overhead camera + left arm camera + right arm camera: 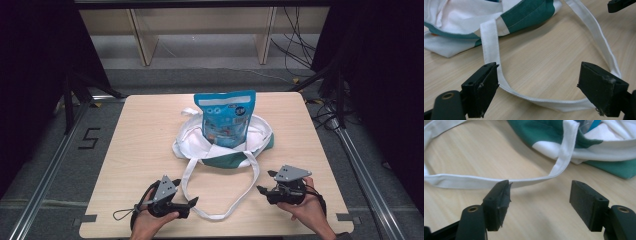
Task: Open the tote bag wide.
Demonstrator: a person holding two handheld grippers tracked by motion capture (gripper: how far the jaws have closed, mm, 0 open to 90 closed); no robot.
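Observation:
A white and green tote bag (225, 145) lies crumpled in the middle of the wooden table (140, 140), with a blue snack pouch (226, 117) standing upright in it. Its long white strap (220, 212) loops toward the front edge. My left gripper (186, 194) sits at the front left, open, its jaws pointing right at the strap (544, 101). My right gripper (266, 181) rests at the front right, open, jaws pointing left, just right of the strap (474, 181). Nothing is between either pair of jaws. The bag's green panel (529, 13) and the same green panel (544, 131) lie beyond the jaws.
Bare tabletop lies to the left and right of the bag. Beyond the far table edge stand wooden shelf legs (145, 42) and loose cables (295, 45) on the floor. Metal rails (45, 170) run along both sides of the table.

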